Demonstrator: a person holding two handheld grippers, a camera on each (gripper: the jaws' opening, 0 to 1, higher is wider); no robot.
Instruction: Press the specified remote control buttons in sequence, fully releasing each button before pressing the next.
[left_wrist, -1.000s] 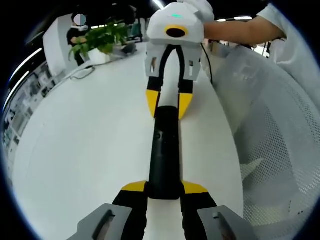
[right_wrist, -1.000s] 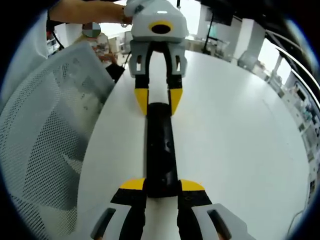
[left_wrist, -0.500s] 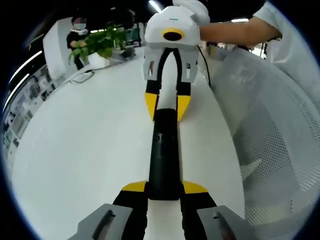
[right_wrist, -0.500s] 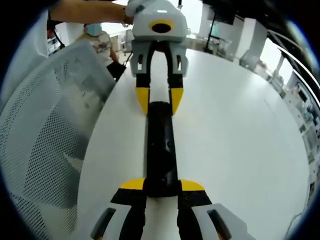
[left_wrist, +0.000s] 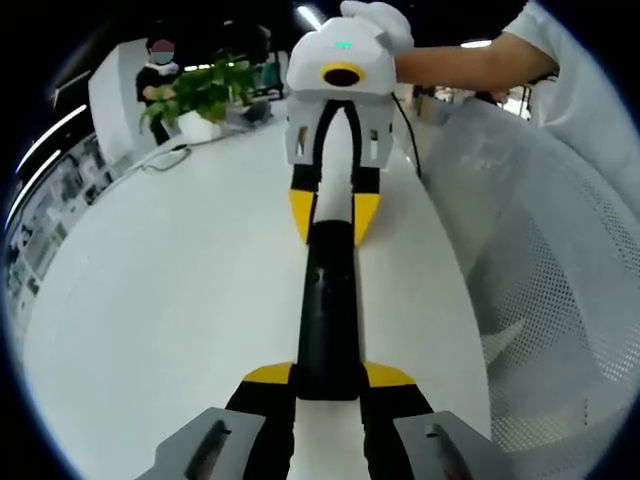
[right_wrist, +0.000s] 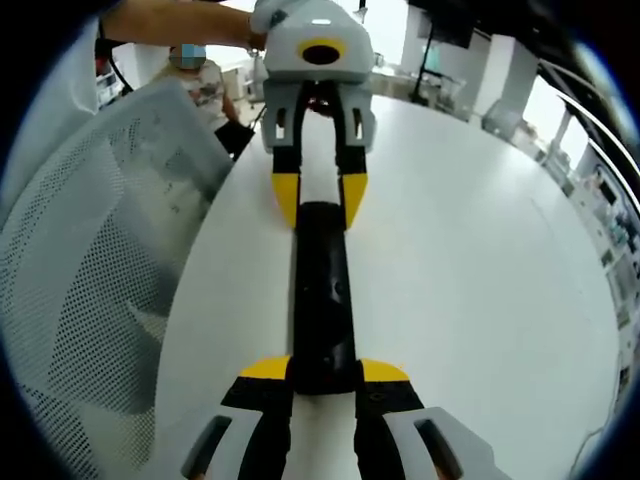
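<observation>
A long black remote control (left_wrist: 328, 300) lies lengthwise over the white table (left_wrist: 180, 300), held at both ends. In the left gripper view my left gripper (left_wrist: 328, 378) is shut on its near end, yellow-tipped jaws pressed against its sides. My right gripper (left_wrist: 334, 215) faces it from the far end, held by a gloved hand, its yellow tips flanking the remote. The right gripper view mirrors this. There my right gripper (right_wrist: 323, 372) clamps the near end of the remote (right_wrist: 322, 290), and my left gripper (right_wrist: 318, 200) straddles the far end. Small buttons show faintly on the remote's top face.
A white mesh chair back (left_wrist: 540, 290) stands close beside the table edge, also seen as the chair (right_wrist: 90, 260) in the right gripper view. A potted plant (left_wrist: 200, 90) and a cable (left_wrist: 165, 155) sit at the far end. A person stands behind the plant.
Both views have shifted only slightly with the hands. The remote stays held at both ends and neither grip has changed.
</observation>
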